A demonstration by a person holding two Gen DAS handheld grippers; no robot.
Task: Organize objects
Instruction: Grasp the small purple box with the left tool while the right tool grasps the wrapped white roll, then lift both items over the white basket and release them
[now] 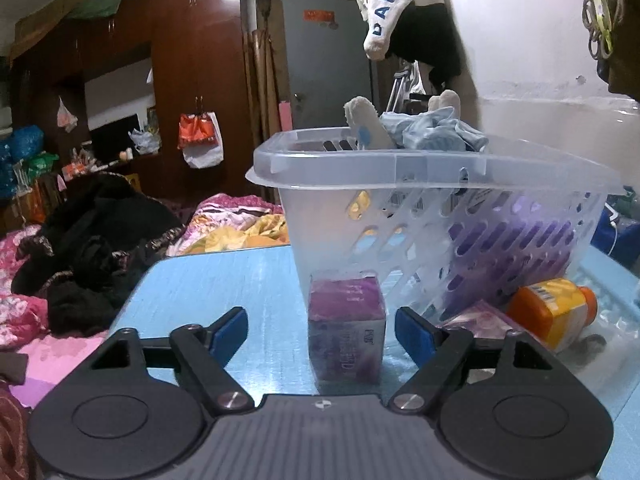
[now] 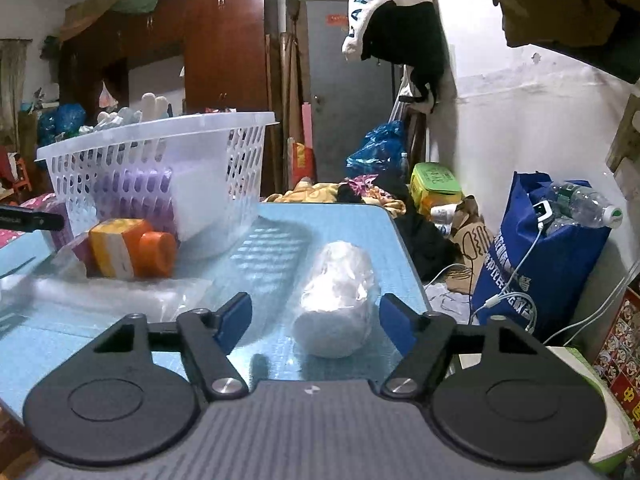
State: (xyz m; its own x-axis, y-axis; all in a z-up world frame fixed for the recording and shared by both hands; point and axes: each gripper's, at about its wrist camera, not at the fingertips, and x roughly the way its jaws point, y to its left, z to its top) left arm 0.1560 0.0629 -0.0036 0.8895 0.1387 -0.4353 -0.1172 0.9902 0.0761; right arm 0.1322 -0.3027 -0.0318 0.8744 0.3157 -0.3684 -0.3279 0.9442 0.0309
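1. left gripper (image 1: 320,330): fingers spread apart around a small purple cardboard box (image 1: 346,328), not touching it.
2. right gripper (image 2: 316,322): fingers apart around a white plastic-wrapped roll (image 2: 338,300) near the light blue desk's (image 2: 280,220) right edge.

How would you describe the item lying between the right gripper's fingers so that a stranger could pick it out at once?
Start at the blue table and its white slotted laundry basket. Toward the table's right edge, apart from the basket, lies a white roll wrapped in clear plastic, on its side between the open fingers of the right gripper. Unlike the orange bottle by the basket, it is plain white and unlabelled.
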